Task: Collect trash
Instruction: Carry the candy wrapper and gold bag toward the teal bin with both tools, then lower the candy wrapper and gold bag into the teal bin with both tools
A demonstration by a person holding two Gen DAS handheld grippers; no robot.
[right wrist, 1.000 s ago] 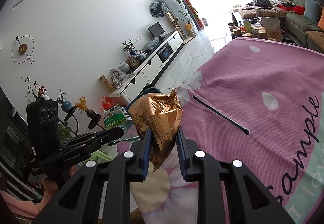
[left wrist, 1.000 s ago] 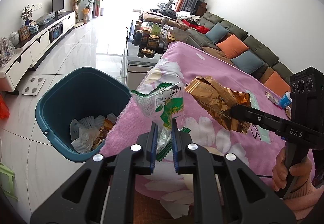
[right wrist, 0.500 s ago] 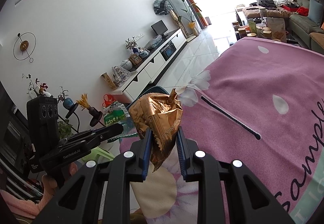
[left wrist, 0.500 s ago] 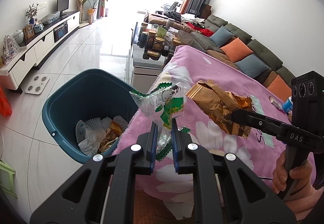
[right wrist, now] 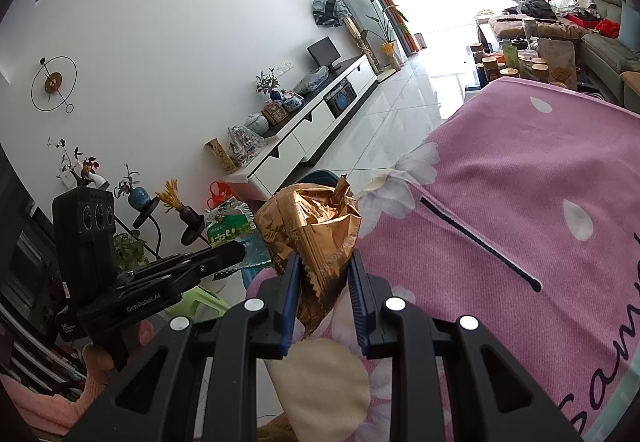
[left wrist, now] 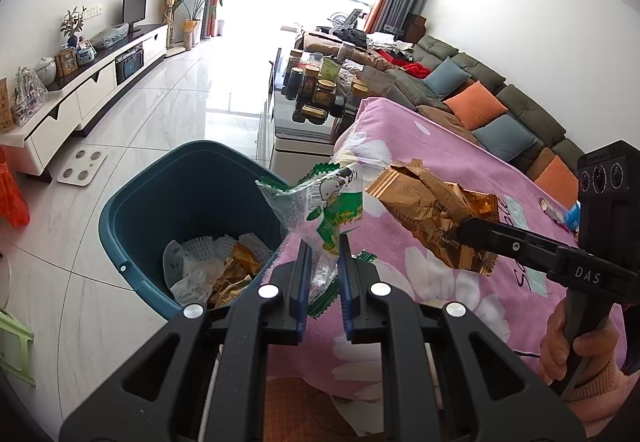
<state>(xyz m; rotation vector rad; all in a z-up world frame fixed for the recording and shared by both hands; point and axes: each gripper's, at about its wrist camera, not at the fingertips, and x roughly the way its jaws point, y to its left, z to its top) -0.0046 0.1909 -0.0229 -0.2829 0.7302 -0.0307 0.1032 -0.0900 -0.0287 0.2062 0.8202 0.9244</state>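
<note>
1. Over the near left corner of the pink table cloth [left wrist: 460, 162], the left gripper [left wrist: 323, 262] is clenched on a green-and-clear wrapper [left wrist: 324, 210].
2. Beside it, the right gripper [right wrist: 324, 274] grasps a crumpled gold wrapper [right wrist: 316, 230].
3. Below the table edge stands the teal bin [left wrist: 160, 194] (paper and gold scraps inside).

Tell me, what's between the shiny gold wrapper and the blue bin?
The green-and-clear wrapper, pinched in the left gripper, hangs between the gold wrapper and the blue bin. The left wrist view shows it.
</note>
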